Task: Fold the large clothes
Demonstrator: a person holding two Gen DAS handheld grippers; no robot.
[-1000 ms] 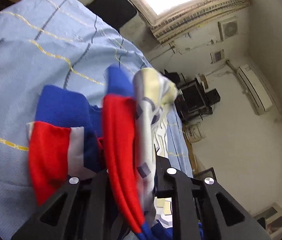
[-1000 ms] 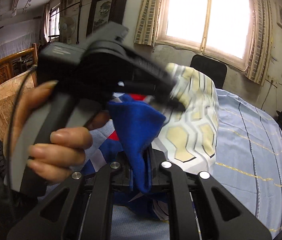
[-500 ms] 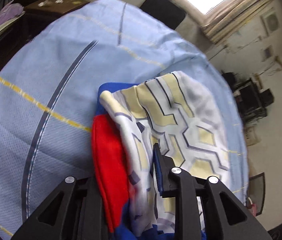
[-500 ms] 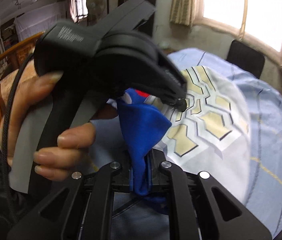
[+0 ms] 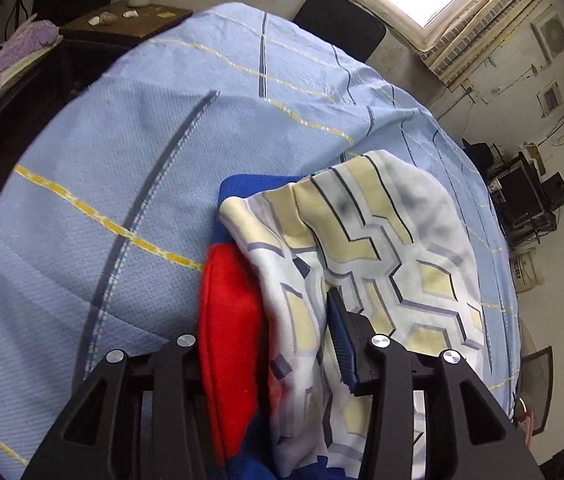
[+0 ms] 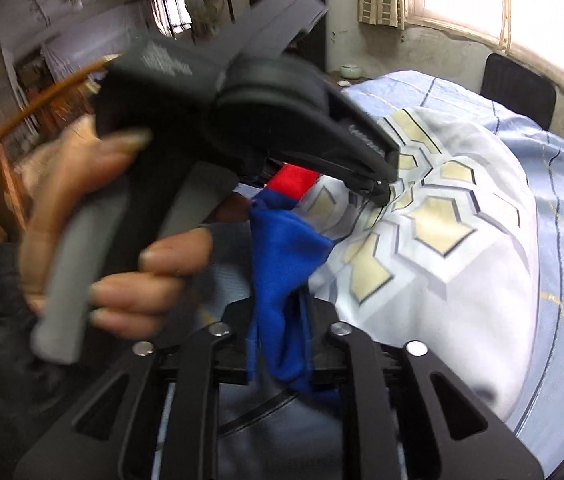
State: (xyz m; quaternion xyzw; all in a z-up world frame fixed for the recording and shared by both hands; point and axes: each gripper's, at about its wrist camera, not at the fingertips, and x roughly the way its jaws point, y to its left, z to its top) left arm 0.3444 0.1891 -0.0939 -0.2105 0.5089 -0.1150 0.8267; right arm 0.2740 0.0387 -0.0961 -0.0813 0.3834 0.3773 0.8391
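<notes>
Garment (image 5: pixel 382 248) between left tool (image 5: pixel 273 344) fingers

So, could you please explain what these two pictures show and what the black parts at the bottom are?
No robot here: a person carries two hand-held two-finger grippers, each with a camera looking forward; the black parts are the gripper's own frame. One picture is from the left gripper, the other from the right gripper, which also sees the person's hand holding the left tool. On the light blue bedsheet lies a garment, red, blue and hexagon-patterned. Both grippers' jaws have just been opening; folds of the garment sit between them, seemingly loose.
</notes>
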